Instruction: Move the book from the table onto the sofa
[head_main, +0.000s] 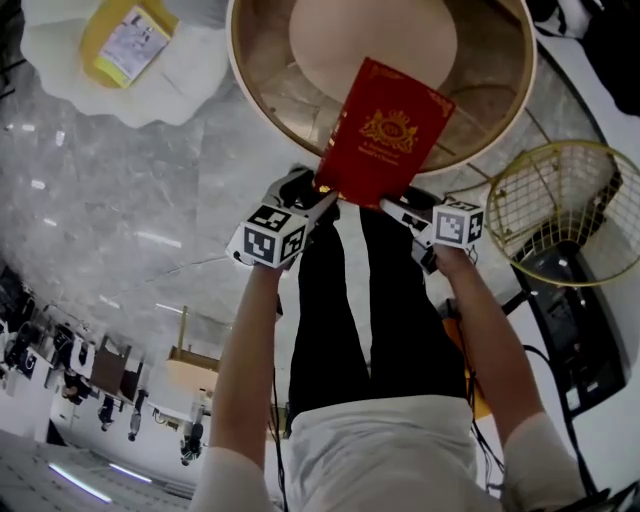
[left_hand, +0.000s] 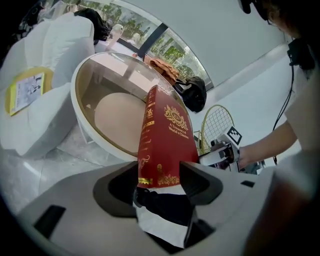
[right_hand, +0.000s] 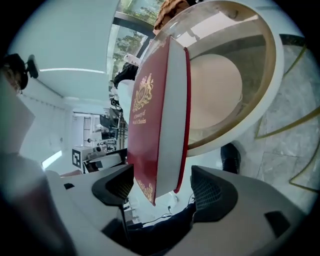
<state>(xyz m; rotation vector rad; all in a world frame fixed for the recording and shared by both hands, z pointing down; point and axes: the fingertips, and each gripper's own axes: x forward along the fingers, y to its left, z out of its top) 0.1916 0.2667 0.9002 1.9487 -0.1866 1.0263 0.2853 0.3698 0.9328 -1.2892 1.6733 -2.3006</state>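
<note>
A red hardback book (head_main: 385, 130) with gold print leans tilted over the near rim of the round glass-topped table (head_main: 250, 90). Its lower edge overhangs towards me. My left gripper (head_main: 318, 195) sits at the book's lower left corner and my right gripper (head_main: 400, 208) at its lower right. In the left gripper view the book (left_hand: 165, 135) stands between the jaws of the left gripper (left_hand: 160, 182), which are spread wide. In the right gripper view the book (right_hand: 155, 115) stands edge-on between the jaws of the right gripper (right_hand: 162, 187), with a gap at the right pad.
A white sofa cushion (head_main: 60, 60) at the upper left carries a yellow booklet (head_main: 125, 40). A gold wire basket (head_main: 560, 200) stands to the right of the table. My own legs in black trousers fill the space below the grippers. The floor is grey marble.
</note>
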